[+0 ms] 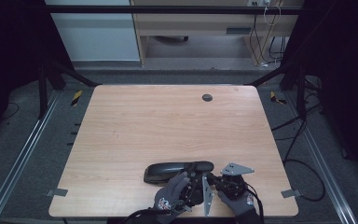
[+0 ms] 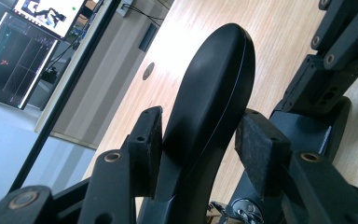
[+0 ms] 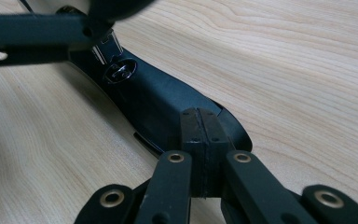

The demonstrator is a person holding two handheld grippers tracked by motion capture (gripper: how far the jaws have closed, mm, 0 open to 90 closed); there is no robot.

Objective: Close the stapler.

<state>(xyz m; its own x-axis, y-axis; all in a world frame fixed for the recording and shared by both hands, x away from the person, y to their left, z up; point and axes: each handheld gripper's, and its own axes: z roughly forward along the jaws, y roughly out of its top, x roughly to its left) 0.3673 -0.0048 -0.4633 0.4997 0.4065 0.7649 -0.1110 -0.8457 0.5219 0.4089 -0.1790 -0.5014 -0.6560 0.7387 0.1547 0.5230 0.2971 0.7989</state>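
A black stapler [image 1: 177, 171] lies near the table's front edge. In the left gripper view its long glossy upper arm [image 2: 209, 93] runs up between my left gripper's [image 2: 198, 126] two pads, which press its sides. My left gripper [image 1: 193, 181] sits at the stapler's right end, with my right gripper [image 1: 209, 181] beside it. In the right gripper view the stapler's flat base [image 3: 163, 100] lies on the wood with a metal part [image 3: 121, 72] showing. My right gripper [image 3: 199, 116] has its pads shut together, tips resting over the base's end. Gloved hands [image 1: 170, 196] hold both grippers.
A round cable hole [image 1: 207, 97] sits in the wooden table [image 1: 135, 126] at the far side. A pale desk [image 1: 191, 23] and cables [image 1: 303, 163] lie beyond and to the right of the table. A lit monitor [image 2: 28, 46] stands off the table.
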